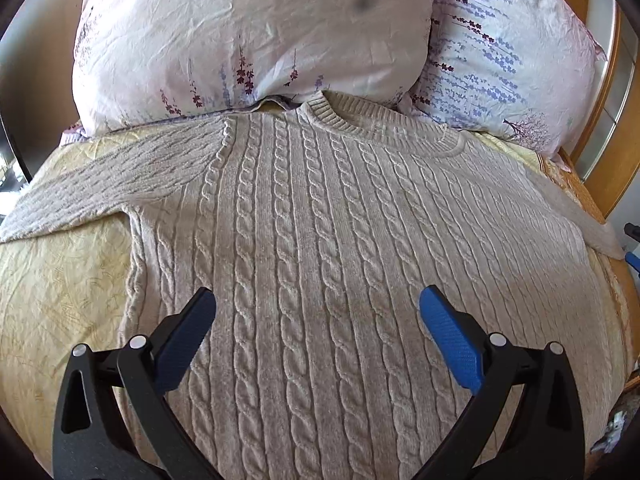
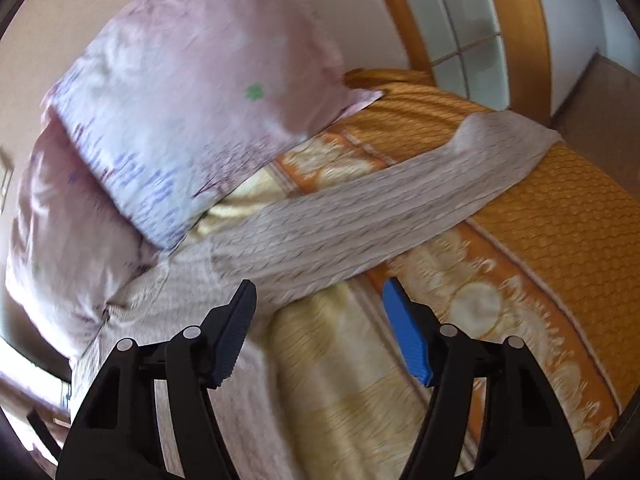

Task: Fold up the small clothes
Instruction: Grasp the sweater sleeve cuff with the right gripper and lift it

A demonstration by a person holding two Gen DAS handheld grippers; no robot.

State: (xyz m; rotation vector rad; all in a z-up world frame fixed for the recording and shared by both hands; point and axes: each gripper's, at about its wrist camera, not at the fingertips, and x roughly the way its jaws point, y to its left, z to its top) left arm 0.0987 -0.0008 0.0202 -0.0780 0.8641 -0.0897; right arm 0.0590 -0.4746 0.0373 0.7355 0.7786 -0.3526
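Chunky cable-knit sweater [image 1: 320, 220] looks matt and ribbed; pillows [image 1: 248, 36] are crinkled smooth cotton; bedspread [image 2: 560, 216] is quilted cloth.

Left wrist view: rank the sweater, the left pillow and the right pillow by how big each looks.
1. Sweater, which fills most of the frame, though it also lies nearest the camera.
2. Left pillow.
3. Right pillow, partly hidden behind the left one and cut off near the edge, so its true size against the left pillow is unsure.

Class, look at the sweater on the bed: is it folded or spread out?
Spread out: the sweater lies flat, front up, and each sleeve stretches sideways.
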